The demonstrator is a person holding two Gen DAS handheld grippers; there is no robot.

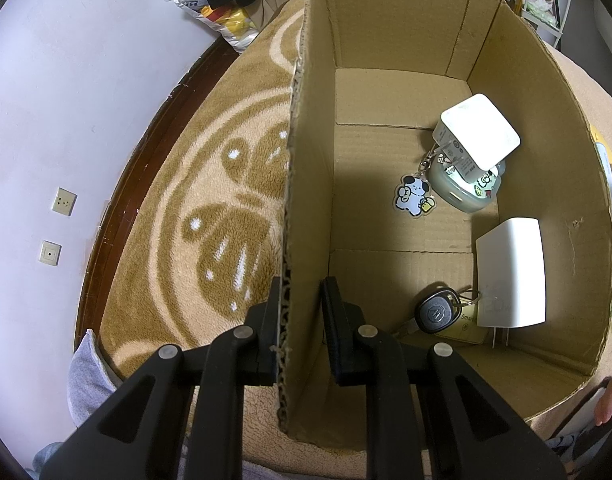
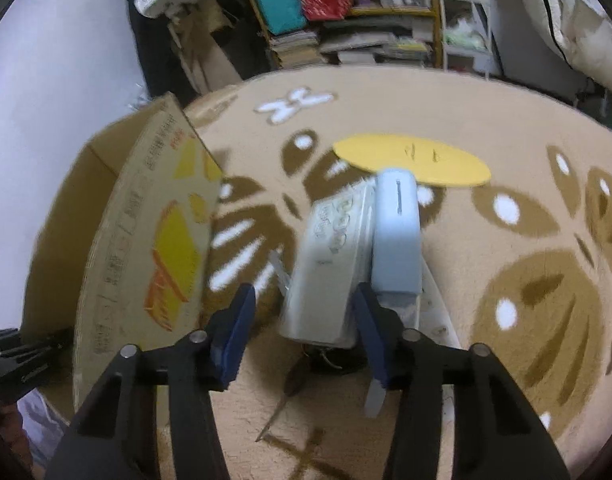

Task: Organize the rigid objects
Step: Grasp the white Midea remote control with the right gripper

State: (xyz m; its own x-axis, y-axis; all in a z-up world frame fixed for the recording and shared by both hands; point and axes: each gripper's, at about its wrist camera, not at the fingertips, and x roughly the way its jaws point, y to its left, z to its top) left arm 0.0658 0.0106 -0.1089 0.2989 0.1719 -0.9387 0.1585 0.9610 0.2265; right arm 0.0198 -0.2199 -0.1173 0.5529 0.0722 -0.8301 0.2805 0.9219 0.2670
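- Rigid objects outstanding: a white case (image 2: 330, 264) and a pale blue stapler-like item (image 2: 398, 240) lie side by side on the patterned rug (image 2: 526, 240), centre of the right wrist view, with a yellow disc (image 2: 410, 158) behind them at upper centre.
- Right gripper (image 2: 302, 332) is spread around the near end of the white case. A gap shows at the left pad; contact at the right pad cannot be confirmed through blur.
- Centre the case between the pads before you squeeze. In my judgement, the right pad sits close to the blue item and could catch it too.
- Left gripper (image 1: 302, 312) is pinching the cardboard box (image 1: 306, 200) by its left wall, lower centre of the left wrist view. Hold that grip so the box stays put.
- Already in the box, right half of the view: a white charger (image 1: 510, 272), a car key (image 1: 436, 314), a small white cube (image 1: 480, 136) on a green case (image 1: 462, 192), and a dog charm (image 1: 414, 194).
- Aim for the bare floor at the box's left and centre.
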